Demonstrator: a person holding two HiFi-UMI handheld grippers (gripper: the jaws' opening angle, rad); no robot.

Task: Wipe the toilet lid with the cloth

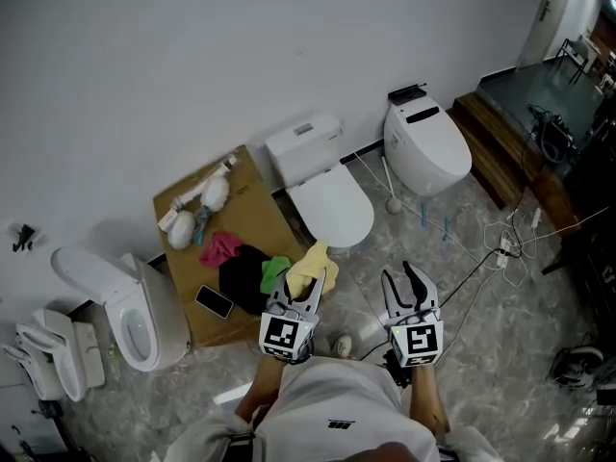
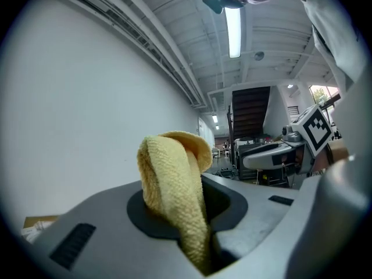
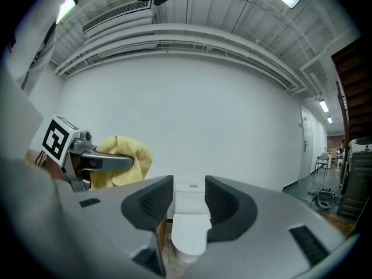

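Observation:
A white toilet with its lid down and a tank stands against the wall, ahead of both grippers. In the right gripper view the lid shows through the gap between the jaws. My left gripper is shut on a yellow cloth, held in the air short of the bowl's front. In the left gripper view the cloth bulges up from between the jaws. My right gripper hangs beside it, open and holding nothing.
A cardboard sheet left of the toilet carries pink, black and green cloths, a phone and white items. A rounded second toilet stands right; cables trail on the floor. Another white fixture sits at left.

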